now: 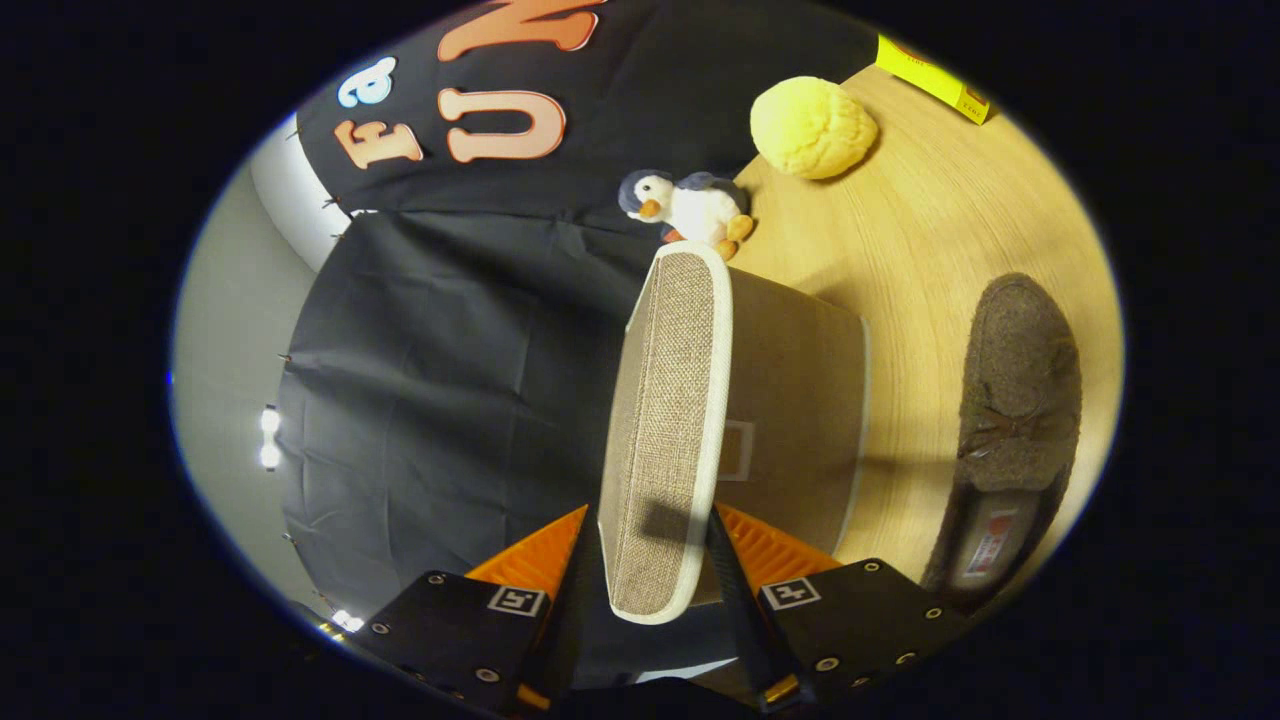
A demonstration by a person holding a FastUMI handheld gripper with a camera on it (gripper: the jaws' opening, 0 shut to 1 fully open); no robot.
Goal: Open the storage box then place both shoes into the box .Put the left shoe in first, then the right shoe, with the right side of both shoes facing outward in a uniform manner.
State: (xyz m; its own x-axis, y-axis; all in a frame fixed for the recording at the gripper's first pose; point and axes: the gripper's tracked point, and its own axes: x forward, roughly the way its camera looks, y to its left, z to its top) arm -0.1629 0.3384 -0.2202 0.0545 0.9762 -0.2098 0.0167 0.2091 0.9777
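Both fingers of the gripper [650, 560] sit closest to the camera, one on each face of the storage box's woven lid [668, 420], pressing its near edge between them so the lid is clamped rather than loosely straddled. That lid stands raised on edge, swung up from the storage box [800, 400], a fabric-sided bin resting on the wooden table [930, 230]; the box's opening lies hidden behind the lid. Judging by the weave and pale piping, the lid is a light, board-stiffened panel: rigid enough to swing as one piece, but likely to flex or slip if pinched at a corner, so the middle of the free edge is the sound place to hold it. Beyond the box, just beside it on the table, lies a brown fuzzy slipper [1010, 400], soft and light, probably best gripped at the heel collar or side wall, not the floppy toe. Whether it is the left shoe cannot be told. Farther off sit a plush penguin [690, 208], a yellow sponge ball [812, 128] and a yellow carton [935, 78].
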